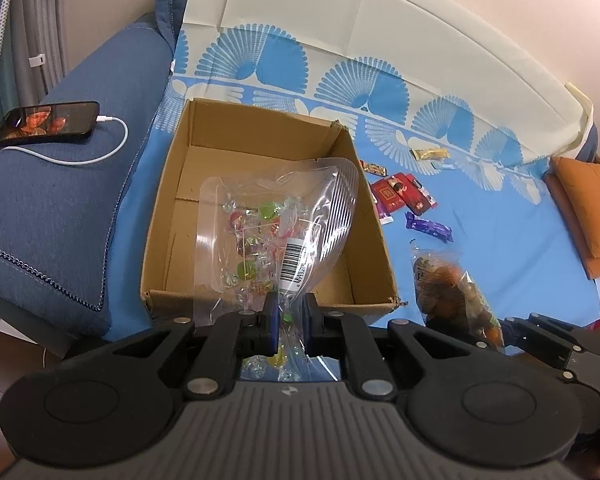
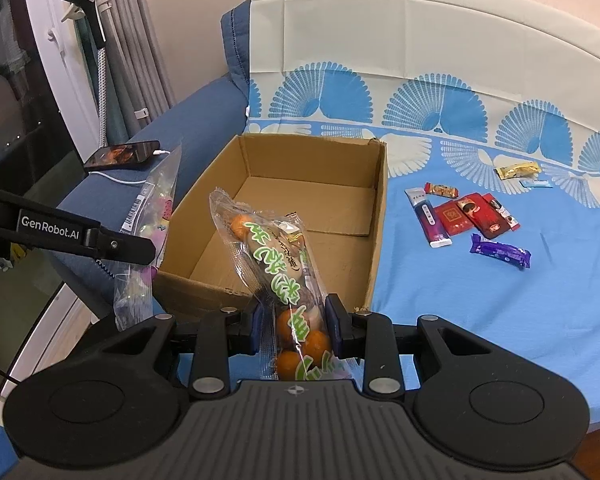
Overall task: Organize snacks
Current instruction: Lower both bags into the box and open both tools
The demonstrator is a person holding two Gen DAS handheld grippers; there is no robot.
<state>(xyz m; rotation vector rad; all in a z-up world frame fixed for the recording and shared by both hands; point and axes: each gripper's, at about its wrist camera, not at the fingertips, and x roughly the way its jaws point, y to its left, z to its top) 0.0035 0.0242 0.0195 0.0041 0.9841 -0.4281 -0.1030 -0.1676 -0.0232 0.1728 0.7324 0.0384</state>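
The box [image 2: 312, 216] is empty so far as I can see, so I judge the sorting barely begun. Both bags I carry must go in, and the small snacks [image 2: 476, 216] lie loose on the bed [image 2: 500, 320] to the right of the box.

My left tool [image 1: 288, 316] is pinched on the lower part of the candy bag [image 1: 276, 232], which stands up in front of the box's near wall. My right tool [image 2: 296, 328] is clamped on the orange bag [image 2: 276, 264] low down, jaws pressing both sides, its top leaning toward the box opening. Neither bag is inside yet.
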